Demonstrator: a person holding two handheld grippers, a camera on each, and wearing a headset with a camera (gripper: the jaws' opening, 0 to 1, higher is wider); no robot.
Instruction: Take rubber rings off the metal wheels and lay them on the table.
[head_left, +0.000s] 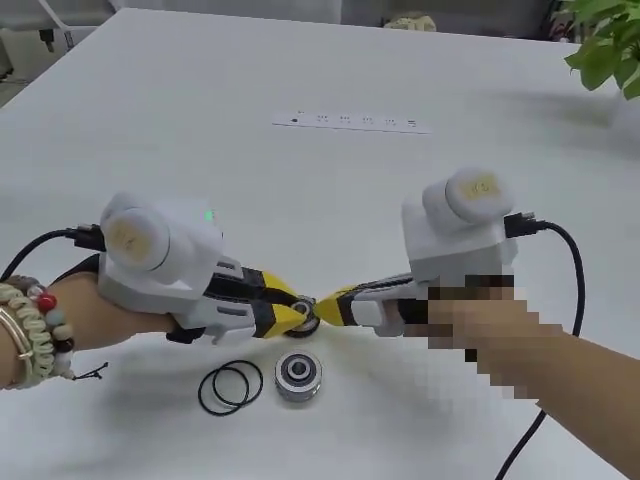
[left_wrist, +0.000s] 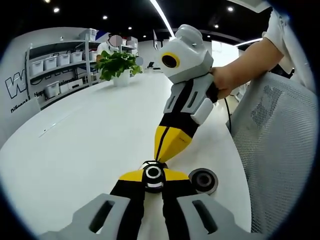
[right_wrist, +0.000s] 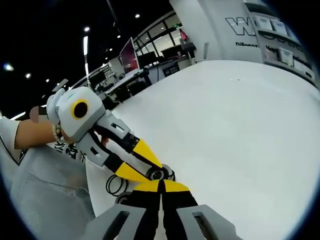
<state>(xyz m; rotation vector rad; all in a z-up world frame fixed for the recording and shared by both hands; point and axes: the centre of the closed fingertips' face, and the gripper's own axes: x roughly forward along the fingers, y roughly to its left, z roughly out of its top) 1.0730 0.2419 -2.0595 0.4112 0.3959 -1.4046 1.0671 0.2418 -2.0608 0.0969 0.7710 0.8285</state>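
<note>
Wheel (left_wrist: 153, 175) sits in left claw (head_left: 298, 314), right claw (right_wrist: 161, 185) touching.

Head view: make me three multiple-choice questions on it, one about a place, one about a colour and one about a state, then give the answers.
1. Where does the loose metal wheel lie?
A) on the power strip
B) on the table, beside the rubber rings
C) under the plant

2. What colour are the rubber rings?
A) red
B) white
C) black

3. What is the left gripper doing?
A) it is shut on a second wheel
B) it is open above the table
C) it is shut on the power strip

Answers:
1 B: the loose metal wheel sits on the white top just right of the rings.
2 C: they show as thin black loops against the white table.
3 A: in the left gripper view, its yellow-tipped jaws clamp the second wheel between them.
</note>
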